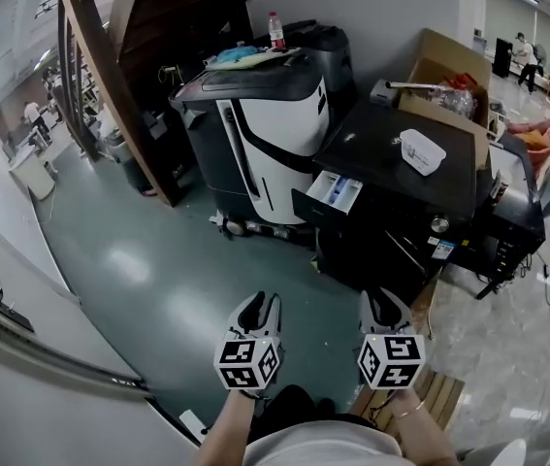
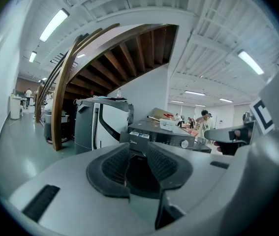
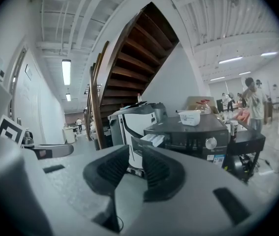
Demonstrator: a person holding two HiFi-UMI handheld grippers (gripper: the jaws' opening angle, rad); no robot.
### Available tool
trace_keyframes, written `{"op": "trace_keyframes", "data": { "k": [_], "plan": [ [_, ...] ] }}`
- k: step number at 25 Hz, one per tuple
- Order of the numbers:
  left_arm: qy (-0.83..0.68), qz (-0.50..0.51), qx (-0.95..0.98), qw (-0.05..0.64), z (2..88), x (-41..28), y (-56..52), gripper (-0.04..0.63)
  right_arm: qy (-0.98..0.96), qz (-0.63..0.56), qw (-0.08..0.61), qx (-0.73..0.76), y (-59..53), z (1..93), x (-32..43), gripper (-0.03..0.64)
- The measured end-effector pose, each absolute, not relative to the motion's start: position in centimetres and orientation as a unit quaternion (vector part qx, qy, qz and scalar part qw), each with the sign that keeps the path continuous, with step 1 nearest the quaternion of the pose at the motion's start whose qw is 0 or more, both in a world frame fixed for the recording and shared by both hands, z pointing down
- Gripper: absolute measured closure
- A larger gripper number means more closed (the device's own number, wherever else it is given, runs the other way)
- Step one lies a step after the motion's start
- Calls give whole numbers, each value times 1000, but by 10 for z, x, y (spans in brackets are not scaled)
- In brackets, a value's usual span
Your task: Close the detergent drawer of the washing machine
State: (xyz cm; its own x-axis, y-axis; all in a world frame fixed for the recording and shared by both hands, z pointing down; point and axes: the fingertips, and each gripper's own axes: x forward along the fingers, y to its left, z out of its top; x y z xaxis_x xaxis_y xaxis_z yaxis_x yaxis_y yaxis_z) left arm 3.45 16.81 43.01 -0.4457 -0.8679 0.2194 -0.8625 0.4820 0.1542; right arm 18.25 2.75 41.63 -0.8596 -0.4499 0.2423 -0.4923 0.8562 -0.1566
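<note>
A: So, what stood left of the washer point(image 1: 405, 178)?

B: A dark, curved wooden stair point(image 1: 110, 76). Just beside the washer's left flank was a copier point(image 1: 255, 134) in glossy white and grey plastic, with a bottle point(image 1: 276, 29) on top.

A: And the left gripper point(image 1: 260, 304)?

B: It was well short of the washer, over the smooth, shiny floor point(image 1: 158, 260). Its ribbed black pads stood apart with nothing between them. I judged it idle, held level only to keep clear.

A: The drawer point(image 1: 334, 192)?

B: It was pulled out from the washer's upper front corner, on the copier's side. It was a shallow box with a black face and white and blue compartments inside. To my eye it wanted a straight push back in.

A: The right gripper point(image 1: 384, 306)?

B: That was also well back from the washer, its jaws parted and empty, aimed roughly at the drawer. It was probably the one to push, being more in line.

A: On the washer?

B: A white, round-cornered tub point(image 1: 422, 150) sat on the flat black top, and a cardboard box point(image 1: 449, 56) stood behind it.
</note>
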Motion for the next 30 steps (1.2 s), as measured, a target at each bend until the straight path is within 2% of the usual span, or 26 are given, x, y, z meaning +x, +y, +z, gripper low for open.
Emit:
{"op": "trace_keyframes", "data": {
  "k": [12,30],
  "plan": [
    [-840,-11,521,151,448,-12,127,473,-953,114,113,256,-1,430,137,531],
    [-782,-11,594,186,471,-184,15,460,-913,122,138,364,-90,445,-3,531]
  ]
}}
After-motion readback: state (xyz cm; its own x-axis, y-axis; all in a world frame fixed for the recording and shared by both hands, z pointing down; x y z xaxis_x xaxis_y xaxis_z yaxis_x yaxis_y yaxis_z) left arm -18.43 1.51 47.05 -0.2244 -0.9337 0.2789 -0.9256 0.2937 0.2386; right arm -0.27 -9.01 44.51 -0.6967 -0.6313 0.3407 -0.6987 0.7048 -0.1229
